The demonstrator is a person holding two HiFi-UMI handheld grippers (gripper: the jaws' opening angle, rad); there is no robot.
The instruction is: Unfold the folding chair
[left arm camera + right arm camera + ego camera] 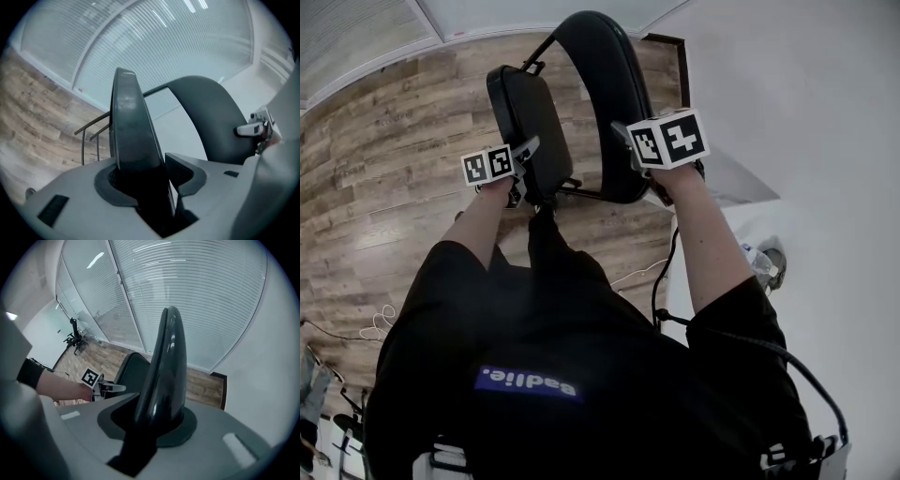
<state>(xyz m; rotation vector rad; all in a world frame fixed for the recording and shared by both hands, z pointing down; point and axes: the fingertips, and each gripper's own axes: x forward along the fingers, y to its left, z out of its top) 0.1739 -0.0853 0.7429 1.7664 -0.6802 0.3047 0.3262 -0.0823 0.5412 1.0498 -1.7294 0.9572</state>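
Observation:
A black folding chair stands in front of me, partly folded, its seat pad [530, 117] tilted up beside the curved backrest [605, 84]. My left gripper [528, 150] is at the seat's near edge. In the left gripper view the seat [129, 122] runs edge-on between the jaws, and my left gripper [150, 173] is shut on it. The backrest [206, 117] rises to the right there. My right gripper [623, 139] grips the backrest's top edge. In the right gripper view the backrest [164, 371] fills the slot of my right gripper [154, 420], with the seat [129, 371] behind.
Wood-look floor [384, 169] lies under and left of the chair, with loose cables [375, 323] on it. A white wall [806, 112] is close on the right, and a dark door frame [681, 66] stands behind the chair. Glass panels with blinds [187, 291] run along the back, and a stand [74, 336] is far left.

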